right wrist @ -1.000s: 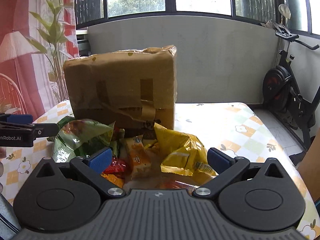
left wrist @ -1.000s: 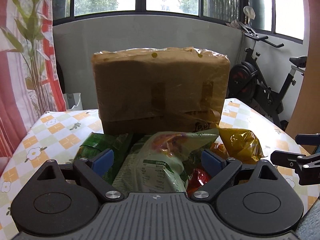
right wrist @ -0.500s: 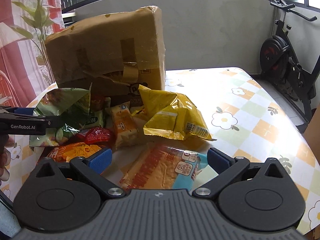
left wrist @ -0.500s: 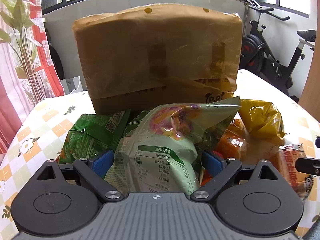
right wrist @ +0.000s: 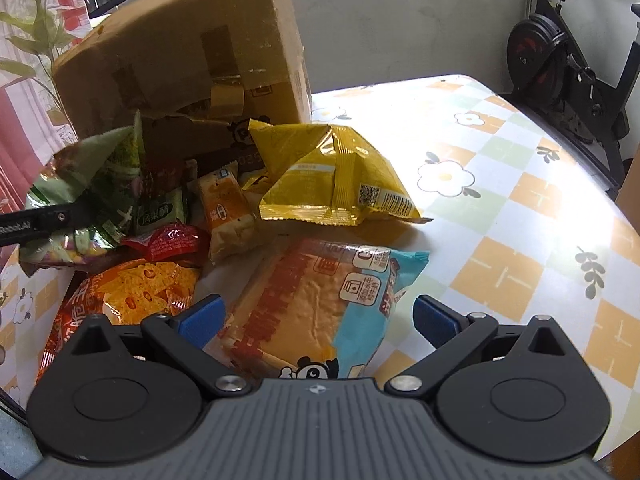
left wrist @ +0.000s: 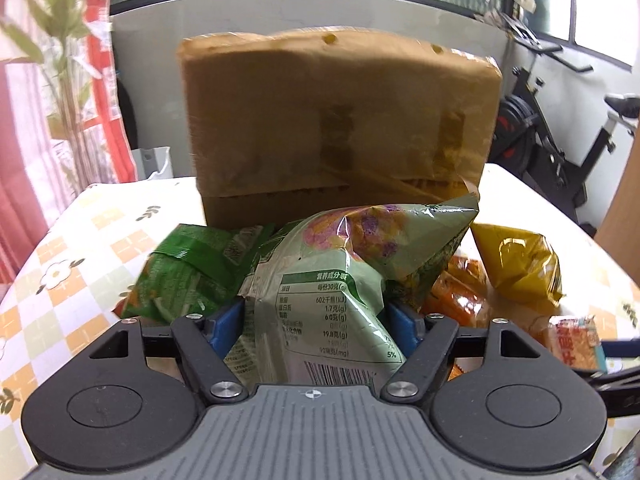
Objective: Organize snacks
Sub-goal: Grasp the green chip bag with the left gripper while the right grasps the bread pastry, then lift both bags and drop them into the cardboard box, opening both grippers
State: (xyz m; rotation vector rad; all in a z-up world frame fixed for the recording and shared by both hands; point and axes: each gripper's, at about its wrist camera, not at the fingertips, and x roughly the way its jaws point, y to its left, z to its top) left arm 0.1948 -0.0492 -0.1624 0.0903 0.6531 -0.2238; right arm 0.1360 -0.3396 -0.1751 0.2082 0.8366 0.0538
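Right now my left gripper (left wrist: 314,330) is pinched onto the pale green chip bag (left wrist: 340,280), its blue pads pressing into the lower back panel either side of the nutrition table, so the bag sits directly between the fingers and rises ahead of the tool. I judge it light, air-filled and crinkly, with slick film that could slide out of a shallow pinch; the flat seam end looks a safer hold than the puffed belly. My right gripper (right wrist: 316,316) is spread wide and holds nothing, with the orange-and-blue biscuit pack (right wrist: 316,300) lying flat between its fingers, the pads apart from the wrapper on both sides. That pack looks stiffer and flatter, probably brittle inside, so I would close across its narrow width and gently. Ahead of the right tool lies the yellow bag (right wrist: 336,176) (puffy, back seam up), and to its left the small yellow cracker pack (right wrist: 228,208), the red packet (right wrist: 168,242) and the orange chip bag (right wrist: 132,292) overlap in a heap, so lifting one may drag a neighbour. Beyond everything stands the taped cardboard box (left wrist: 340,120), closing off the far side, while the dark green bag (left wrist: 188,272) lies just left of my held bag on the checked tablecloth (right wrist: 520,200).
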